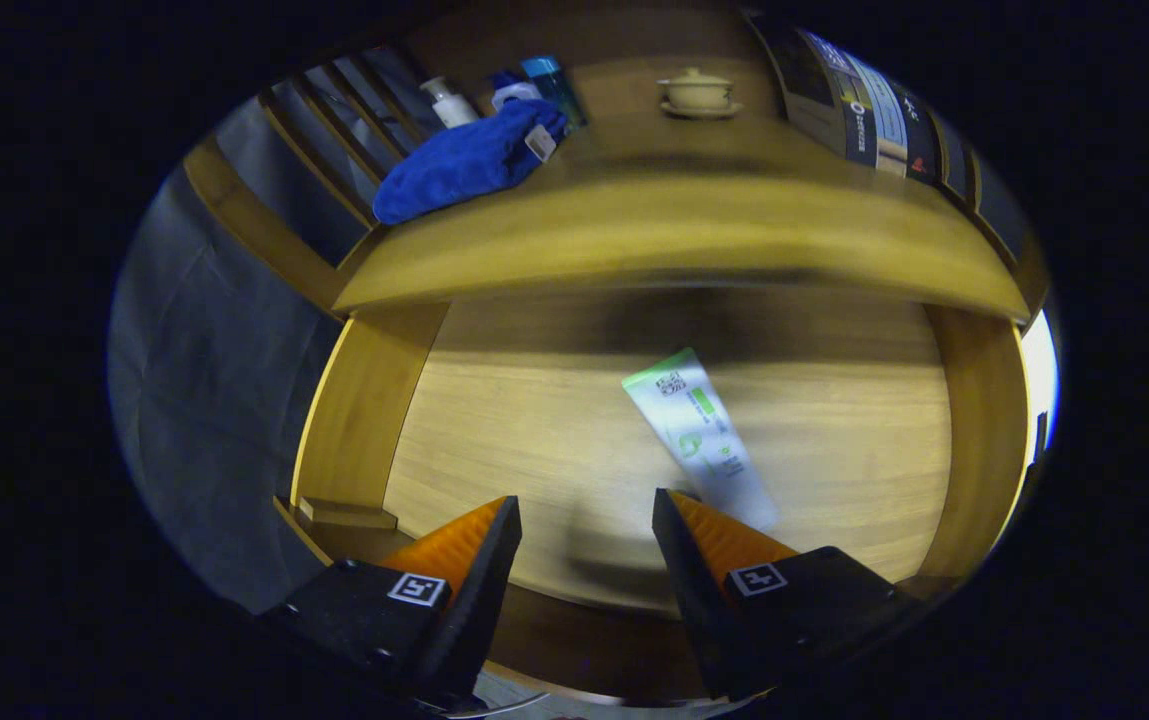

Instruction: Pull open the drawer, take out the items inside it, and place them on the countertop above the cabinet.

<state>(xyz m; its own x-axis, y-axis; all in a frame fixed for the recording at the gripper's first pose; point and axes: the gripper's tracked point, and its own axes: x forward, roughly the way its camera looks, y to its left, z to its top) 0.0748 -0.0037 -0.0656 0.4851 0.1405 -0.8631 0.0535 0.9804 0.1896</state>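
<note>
1. Motion blur smears the countertop point(674, 235) front edge and the shadowed band under it, so the seam where the drawer point(534, 440) meets the cabinet is hard to make out.
2. Print on the white-and-green tube point(699, 435) is too small to read; its lower end is cut off behind the right finger of the gripper point(584, 520), and whether the finger touches it cannot be told.
3. Gripper fingers stand apart with a bare gap between them; nothing is held, and they hang over the near edge of the pulled-open drawer.
4. Tube lies flat on the drawer floor, tilted, right of the drawer's middle, just ahead of the right finger and running away from it toward the back.
5. Drawer floor left of the tube and ahead of the left finger is bare wood, giving wide room there; the drawer's left wall point(364, 400) and right wall point(984, 430) rise at either side, well apart from the tube.
6. On the countertop beyond, a blue cloth point(469, 160) sits at the left end near its front edge, with a white bottle point(449, 100) and a blue-capped container point(544, 80) just behind it, partly hidden by the cloth.
7. Lidded cup on a saucer point(696, 93) stands farther back near the middle; the countertop between the cloth and the right end is bare.
8. Books point(874, 120) or boxes line the right side, their far ends cut off.
</note>
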